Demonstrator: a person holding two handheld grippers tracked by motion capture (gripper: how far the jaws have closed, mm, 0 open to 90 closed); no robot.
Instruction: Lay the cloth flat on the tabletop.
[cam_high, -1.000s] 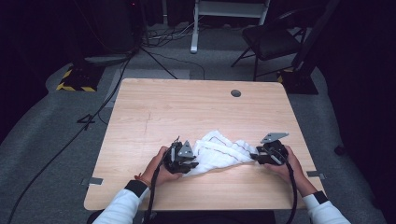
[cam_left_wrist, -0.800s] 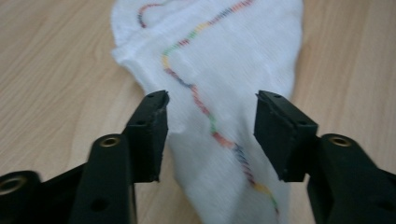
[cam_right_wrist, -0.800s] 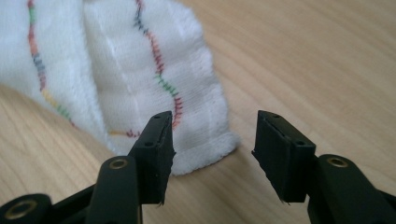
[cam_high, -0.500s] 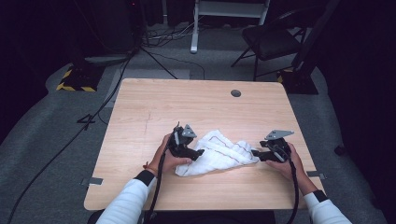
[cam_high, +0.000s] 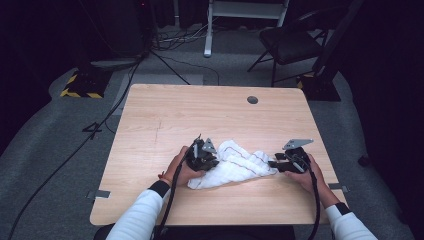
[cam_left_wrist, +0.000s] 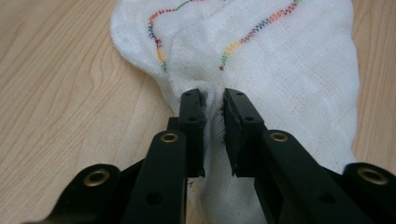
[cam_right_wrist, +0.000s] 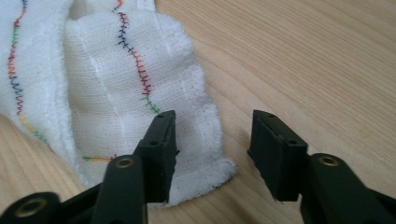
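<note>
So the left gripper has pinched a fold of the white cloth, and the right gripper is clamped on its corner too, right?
Not quite. The left gripper has pinched a fold of the white cloth, but the right gripper is open over the corner, as the right gripper view shows.

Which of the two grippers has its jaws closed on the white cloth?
The left gripper: its jaws pinch a fold of the white cloth. The right gripper stands open at the cloth's edge.

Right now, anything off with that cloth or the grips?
Nothing damaged. The white cloth lies crumpled, not flat. Left gripper has just closed on a pinched fold; right gripper stands open over the cloth's corner.
</note>
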